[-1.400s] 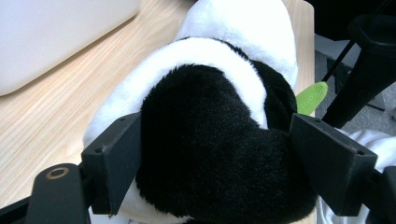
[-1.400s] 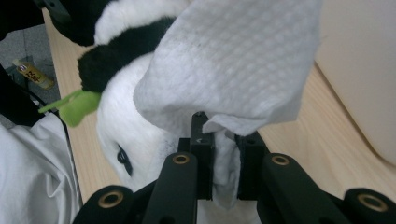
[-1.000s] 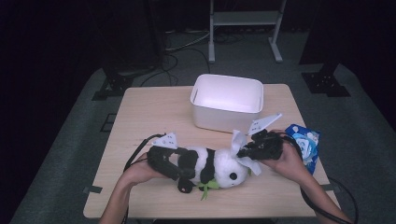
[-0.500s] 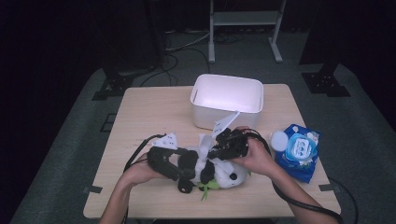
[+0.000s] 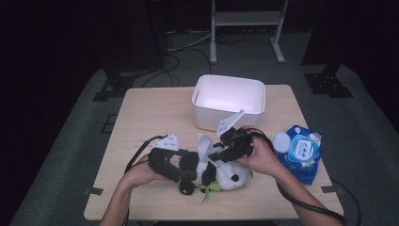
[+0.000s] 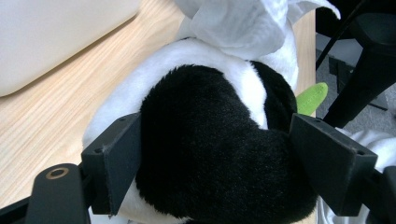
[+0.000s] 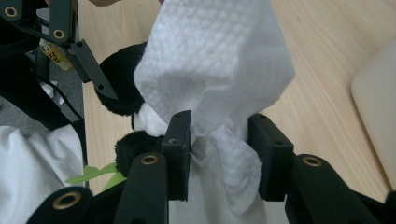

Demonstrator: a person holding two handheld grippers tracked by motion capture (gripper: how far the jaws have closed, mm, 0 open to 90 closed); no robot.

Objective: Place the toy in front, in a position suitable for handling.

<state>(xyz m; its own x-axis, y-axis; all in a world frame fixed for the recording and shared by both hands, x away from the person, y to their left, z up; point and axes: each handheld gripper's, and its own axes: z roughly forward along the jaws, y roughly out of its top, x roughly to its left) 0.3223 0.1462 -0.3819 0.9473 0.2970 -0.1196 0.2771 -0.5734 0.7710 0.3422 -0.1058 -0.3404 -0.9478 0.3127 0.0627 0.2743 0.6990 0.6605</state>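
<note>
Panda toy (image 5: 214, 170): lies flat on the counter (image 5: 155, 113), long way 9 to 3 o'clock.
Left tool (image 5: 181, 173): clamped on the panda toy.
Right tool (image 5: 217, 156): clamped on a white wipe (image 7: 215, 60), pointing to 9 o'clock.

The plush panda (image 5: 221, 172) is half hidden under both hands in the high view; the wet wipe (image 7: 219, 79) runs off the right gripper view's top edge.
</note>
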